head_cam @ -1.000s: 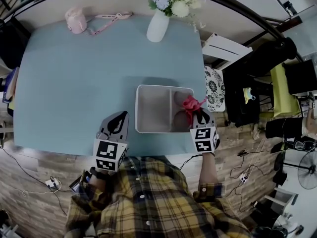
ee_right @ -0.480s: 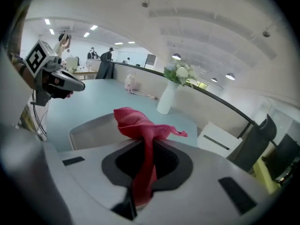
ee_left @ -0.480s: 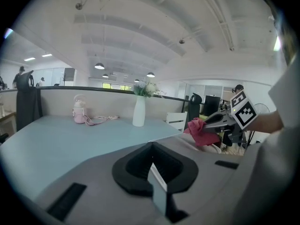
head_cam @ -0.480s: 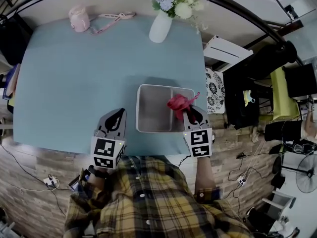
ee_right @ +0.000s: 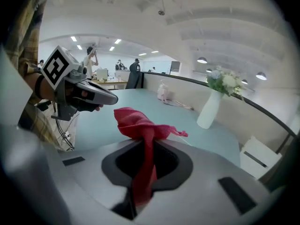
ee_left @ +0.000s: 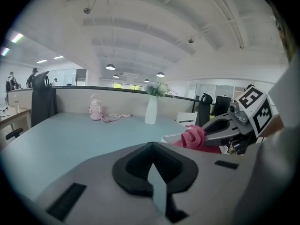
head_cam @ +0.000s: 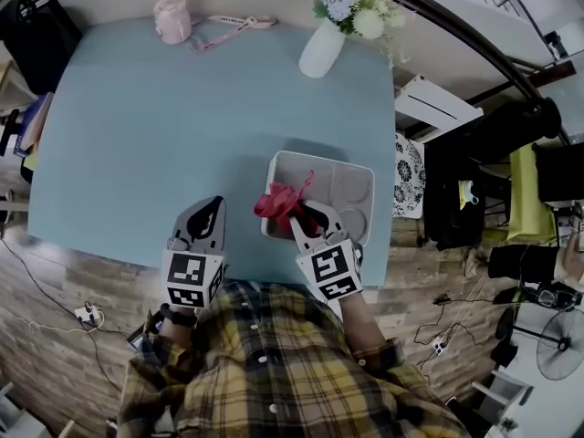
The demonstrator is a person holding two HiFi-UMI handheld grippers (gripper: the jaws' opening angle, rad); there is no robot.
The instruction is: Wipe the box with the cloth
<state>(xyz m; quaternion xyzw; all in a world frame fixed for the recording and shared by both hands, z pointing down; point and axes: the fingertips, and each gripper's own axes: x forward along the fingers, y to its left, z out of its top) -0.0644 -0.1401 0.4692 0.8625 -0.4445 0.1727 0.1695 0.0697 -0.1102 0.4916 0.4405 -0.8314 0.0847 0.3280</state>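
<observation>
Since the earlier frames, the red cloth [head_cam: 276,201] has been carried leftward across the box [head_cam: 363,179] by the right gripper [head_cam: 301,215], from the box's right side to its near left corner. The cloth is clamped between that gripper's jaws. In the right gripper view a strip of it is seen running down through the closed jaws, with the rest bunched above their tips. In the head view the bunch lies just below the middle of the frame, over the box's left rim; whether it presses on the rim cannot be made out.

The pale grey box is set at the lower right of the blue table [head_cam: 137,135], close to the table's near edge. The left gripper [head_cam: 208,215] is held to the left of the box, apart from it, over the near edge of the table. Its jaws are drawn together with nothing between them. A white vase [head_cam: 321,51] of flowers is seen at the top right of the table, and a pink bottle [head_cam: 171,18] at the top left.
</observation>
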